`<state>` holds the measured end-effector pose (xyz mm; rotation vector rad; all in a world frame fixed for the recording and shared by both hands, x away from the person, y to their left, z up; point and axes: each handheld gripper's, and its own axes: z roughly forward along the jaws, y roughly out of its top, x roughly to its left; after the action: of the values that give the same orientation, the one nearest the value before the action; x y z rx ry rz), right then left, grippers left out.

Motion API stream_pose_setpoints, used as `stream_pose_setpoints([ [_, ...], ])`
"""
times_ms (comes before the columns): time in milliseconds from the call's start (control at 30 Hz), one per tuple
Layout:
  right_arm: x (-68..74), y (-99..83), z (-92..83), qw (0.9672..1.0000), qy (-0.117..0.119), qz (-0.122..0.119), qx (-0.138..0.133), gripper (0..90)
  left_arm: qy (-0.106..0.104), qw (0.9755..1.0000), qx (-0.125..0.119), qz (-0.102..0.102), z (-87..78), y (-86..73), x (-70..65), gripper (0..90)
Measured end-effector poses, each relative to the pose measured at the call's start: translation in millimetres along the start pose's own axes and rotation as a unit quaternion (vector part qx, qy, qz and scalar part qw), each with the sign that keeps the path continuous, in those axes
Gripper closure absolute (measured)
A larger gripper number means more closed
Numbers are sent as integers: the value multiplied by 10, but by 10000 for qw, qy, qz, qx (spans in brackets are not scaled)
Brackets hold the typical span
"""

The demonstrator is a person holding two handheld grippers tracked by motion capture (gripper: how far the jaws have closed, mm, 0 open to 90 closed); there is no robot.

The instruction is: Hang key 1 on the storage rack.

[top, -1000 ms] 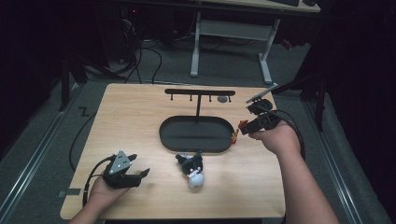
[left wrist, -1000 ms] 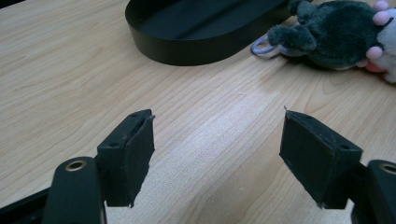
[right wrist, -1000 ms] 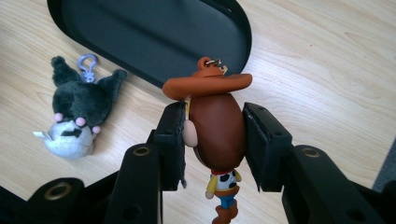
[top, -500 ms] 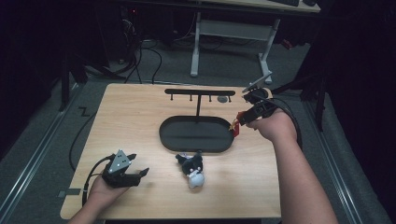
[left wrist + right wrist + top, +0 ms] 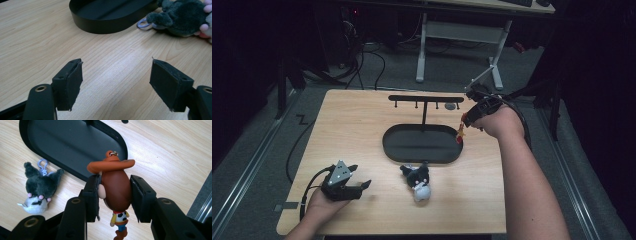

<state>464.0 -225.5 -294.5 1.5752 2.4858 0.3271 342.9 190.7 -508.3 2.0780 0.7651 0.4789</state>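
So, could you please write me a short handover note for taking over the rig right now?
Right gripper: shut on the cowboy figure, held by its head above the table beside the black tray's right end.
Left gripper: open, nothing between its fingers, low over the table's near left.
Plush toy: lying on the table in front of the tray.
Rack: behind the tray, pegs bare.
Done: figure picked up. Left: probably hang the figure and the plush.

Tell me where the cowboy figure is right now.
The cowboy figure is clamped by its head in the right gripper, raised over the black tray's right end, below the hook rack.
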Motion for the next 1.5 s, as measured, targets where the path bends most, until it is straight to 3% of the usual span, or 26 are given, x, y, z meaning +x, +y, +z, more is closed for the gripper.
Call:
stream_pose_setpoints([
  [267,-47,168,44,9999,-44,109,88,609,2,10000,-1,-13,-8,-2,4,266],
  [633,-49,382,67,9998,-42,126,-125,609,3,10000,38,-35,2,-10,8,268],
  [833,-130,486,33,9991,-231,261,-233,609,3,10000,68,-34,3,-16,17,268],
  [1033,-223,447,100,9984,-282,446,-207,609,-6,10000,65,-47,2,-20,25,269],
  [1333,-279,339,234,9982,-241,534,-147,609,-24,10000,81,-16,14,-12,7,271],
  [1467,-297,288,379,9980,-164,602,-100,609,-13,10000,64,-22,8,-10,5,271],
  [1500,-303,251,482,9980,-121,626,-41,608,-2,10000,52,-28,10,-11,5,271],
])
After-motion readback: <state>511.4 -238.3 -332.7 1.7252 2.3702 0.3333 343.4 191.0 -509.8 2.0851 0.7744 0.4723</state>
